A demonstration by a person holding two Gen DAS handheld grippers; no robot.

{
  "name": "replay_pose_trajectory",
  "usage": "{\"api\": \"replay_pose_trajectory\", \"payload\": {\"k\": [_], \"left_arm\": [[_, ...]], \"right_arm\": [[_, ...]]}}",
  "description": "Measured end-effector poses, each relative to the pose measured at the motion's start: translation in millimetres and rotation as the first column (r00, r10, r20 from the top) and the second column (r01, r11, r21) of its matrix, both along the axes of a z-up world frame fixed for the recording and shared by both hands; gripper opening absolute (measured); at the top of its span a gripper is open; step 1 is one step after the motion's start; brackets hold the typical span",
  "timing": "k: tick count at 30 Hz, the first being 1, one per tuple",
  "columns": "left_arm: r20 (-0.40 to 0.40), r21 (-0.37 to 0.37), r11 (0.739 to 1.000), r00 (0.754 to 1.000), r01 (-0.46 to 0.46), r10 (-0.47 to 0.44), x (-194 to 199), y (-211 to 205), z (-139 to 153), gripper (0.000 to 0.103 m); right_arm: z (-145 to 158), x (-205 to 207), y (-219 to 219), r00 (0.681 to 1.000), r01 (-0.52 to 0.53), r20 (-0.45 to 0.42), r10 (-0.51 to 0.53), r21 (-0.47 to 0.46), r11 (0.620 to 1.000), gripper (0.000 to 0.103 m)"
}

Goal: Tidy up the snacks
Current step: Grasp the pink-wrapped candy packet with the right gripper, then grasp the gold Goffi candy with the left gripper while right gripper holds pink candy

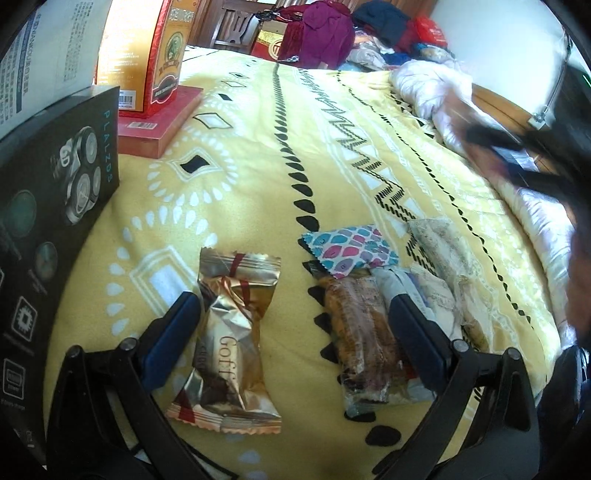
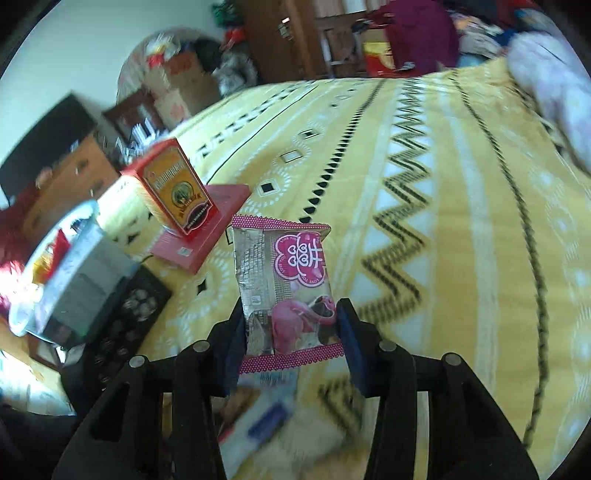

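Observation:
My left gripper [image 1: 295, 332] hangs open just above the yellow patterned bedspread [image 1: 258, 166]. Between its blue fingers lie a gold candy wrapper [image 1: 229, 332] and a brown pastry in clear wrap [image 1: 362, 332]. A teal and pink patterned packet [image 1: 347, 251] and several pale packets [image 1: 436, 291] lie just beyond and to the right. My right gripper [image 2: 291, 328] is shut on a pink and silver snack packet [image 2: 284, 273], held upright above the bed. In the left wrist view the right gripper is only a dark blur [image 1: 509, 158] at the upper right.
A black shaver box [image 1: 55, 221] stands at the left. Behind it, a red and gold carton [image 1: 147, 55] rests on a flat red box [image 1: 162, 125]. A white quilt [image 1: 436, 96] and piled clothes [image 1: 325, 33] lie at the far side. A grey container [image 2: 81, 280] stands at the left.

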State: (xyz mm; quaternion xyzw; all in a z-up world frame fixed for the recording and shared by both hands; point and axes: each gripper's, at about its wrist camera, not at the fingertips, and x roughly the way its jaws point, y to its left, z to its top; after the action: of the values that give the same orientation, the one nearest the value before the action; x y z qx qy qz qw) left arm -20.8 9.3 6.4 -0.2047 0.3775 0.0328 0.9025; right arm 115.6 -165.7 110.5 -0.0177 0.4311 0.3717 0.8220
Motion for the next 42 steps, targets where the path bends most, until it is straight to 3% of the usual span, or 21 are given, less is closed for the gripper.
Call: {"api": "replay_pose_trajectory", "payload": {"k": [5,7,11,17,21,25,31,33,40,42], "left_arm": [[-0.039,0.047,0.996,0.997,0.072,-0.070,-8.4,-6.2,3.9,0.080],[-0.045,0.052,0.993,0.994,0.106,-0.104,-15.6,-6.5,4.8,0.077],[-0.078,0.096,0.984,0.987,0.150,-0.143,-16.3,-16.2,10.5,0.077],[-0.097,0.094,0.988,0.989,0.124,-0.115,5.0,-31.0,11.2,0.078],[-0.134,0.124,0.981,0.982,0.146,-0.130,16.4,-41.2,5.7,0.088],[-0.127,0.089,0.988,0.985,0.126,-0.114,5.1,-27.5,12.7,0.088],[-0.100,0.058,0.998,0.995,0.024,-0.018,-22.2,6.9,21.8,0.088],[-0.113,0.061,0.997,0.993,0.037,-0.030,-20.8,8.9,18.9,0.086],[-0.112,0.079,0.990,0.988,0.117,-0.108,-5.2,-7.1,14.5,0.069],[-0.107,0.068,0.988,0.986,0.136,-0.128,-2.9,-7.2,15.0,0.054]], "right_arm": [[-17.6,-53.9,-69.0,0.991,0.105,-0.086,-0.100,0.059,0.993,0.050],[-27.1,-71.2,-85.9,0.986,0.128,-0.117,-0.120,0.069,0.989,0.050],[-41.0,-87.7,-106.2,0.980,0.149,-0.148,-0.136,0.078,0.986,0.050],[-42.2,-93.5,-114.8,0.980,0.147,-0.153,-0.130,0.100,0.984,0.050],[-46.0,-95.0,-118.8,0.979,0.140,-0.161,-0.122,0.106,0.984,0.050],[-48.2,-97.0,-121.2,0.978,0.143,-0.167,-0.121,0.124,0.982,0.050],[-53.0,-97.9,-121.8,0.978,0.142,-0.175,-0.117,0.139,0.980,0.051],[-54.3,-98.0,-120.2,0.978,0.140,-0.177,-0.114,0.141,0.980,0.051],[-52.2,-101.6,-111.5,0.983,0.120,-0.157,-0.100,0.126,0.985,0.051],[-49.0,-102.4,-109.0,0.984,0.117,-0.145,-0.099,0.120,0.986,0.051]]}}
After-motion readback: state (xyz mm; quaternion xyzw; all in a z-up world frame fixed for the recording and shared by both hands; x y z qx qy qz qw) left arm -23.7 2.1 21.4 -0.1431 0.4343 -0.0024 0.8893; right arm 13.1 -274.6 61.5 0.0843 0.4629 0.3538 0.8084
